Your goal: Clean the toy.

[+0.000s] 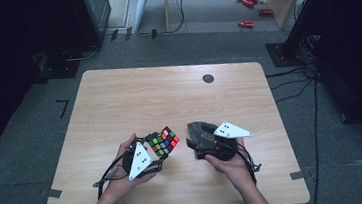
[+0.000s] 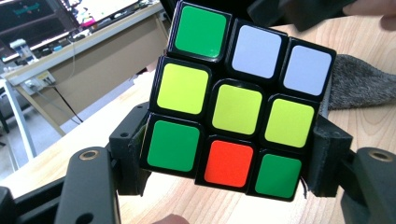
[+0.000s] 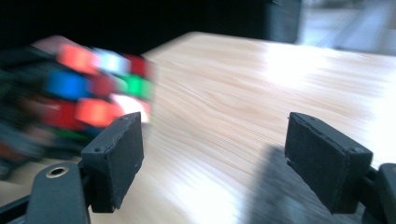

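Grey carpet surrounds a pale wooden table with rounded corners (image 1: 119, 103), which carries a small dark round disc (image 1: 208, 78) near its far edge; red objects (image 1: 252, 9), too small to identify, lie on the floor beyond the table, and black cables (image 1: 293, 83) run across the carpet to the right. At the near side of the table the person's left hand (image 1: 123, 175) holds the left gripper (image 1: 156, 152), topped by a white three-cornered plate. Its black jaws are clamped on a multicoloured plastic puzzle cube with black edges (image 2: 238, 100), one pad on each opposite side of the cube's lowest row. The cube is held tilted above the near-centre of the table, just left of the right gripper (image 1: 191, 143). The face turned to the left gripper view reads green, white, white across the top; yellow, yellow, yellow in the middle; green, red, green along the bottom. A piece of grey knitted cloth (image 2: 359, 84) shows behind the cube's right edge in that view; in the high view it lies draped over the front of the right gripper. The right hand (image 1: 230, 165) carries that gripper just beside the cube, apart from it. Its jaws stand wide apart with nothing between the pads, bare table showing in the gap. In the right gripper view the cube is blurred at the left, beyond the left-hand pad.
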`<state>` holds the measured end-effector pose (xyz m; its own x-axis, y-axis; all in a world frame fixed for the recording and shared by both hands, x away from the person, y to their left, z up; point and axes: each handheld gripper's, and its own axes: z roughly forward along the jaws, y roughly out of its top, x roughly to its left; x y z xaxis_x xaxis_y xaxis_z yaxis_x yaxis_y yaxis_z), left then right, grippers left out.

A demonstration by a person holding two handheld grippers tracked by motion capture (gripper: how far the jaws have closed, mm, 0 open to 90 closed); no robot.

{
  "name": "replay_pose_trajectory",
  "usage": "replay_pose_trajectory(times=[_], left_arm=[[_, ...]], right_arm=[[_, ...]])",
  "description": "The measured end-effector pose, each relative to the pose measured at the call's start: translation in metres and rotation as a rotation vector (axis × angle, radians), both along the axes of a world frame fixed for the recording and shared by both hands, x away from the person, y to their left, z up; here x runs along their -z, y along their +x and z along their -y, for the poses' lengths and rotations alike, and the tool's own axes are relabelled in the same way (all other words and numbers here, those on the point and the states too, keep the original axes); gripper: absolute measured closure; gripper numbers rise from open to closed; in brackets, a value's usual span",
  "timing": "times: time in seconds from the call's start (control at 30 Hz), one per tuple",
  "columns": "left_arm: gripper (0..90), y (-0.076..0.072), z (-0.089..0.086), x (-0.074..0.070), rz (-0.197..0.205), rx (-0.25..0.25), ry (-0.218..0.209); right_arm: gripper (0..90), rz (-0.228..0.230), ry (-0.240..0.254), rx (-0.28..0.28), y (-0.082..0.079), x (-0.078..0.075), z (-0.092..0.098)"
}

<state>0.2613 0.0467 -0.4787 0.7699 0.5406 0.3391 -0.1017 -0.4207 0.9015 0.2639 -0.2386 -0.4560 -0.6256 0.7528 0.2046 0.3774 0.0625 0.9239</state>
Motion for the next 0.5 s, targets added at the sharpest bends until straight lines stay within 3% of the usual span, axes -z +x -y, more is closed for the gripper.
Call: replay_pose_trajectory(times=[0.13, 0.27, 0.5], left_arm=[[32.3, 0.001, 0.0, -0.001, -0.015, 0.001, -0.007], [32.4, 0.001, -0.001, 0.0, -0.03, 0.002, -0.014], [32.5, 0.001, -0.003, -0.003, -0.07, 0.005, -0.039]], right_arm=[[21.5, -0.032, -0.116, 0.099, 0.009, 0.016, 0.008], [28.7, -0.099, -0.217, 0.153, 0.017, 0.034, 0.011], [41.6, -0.174, -0.278, 0.178, 0.025, 0.054, 0.016]])
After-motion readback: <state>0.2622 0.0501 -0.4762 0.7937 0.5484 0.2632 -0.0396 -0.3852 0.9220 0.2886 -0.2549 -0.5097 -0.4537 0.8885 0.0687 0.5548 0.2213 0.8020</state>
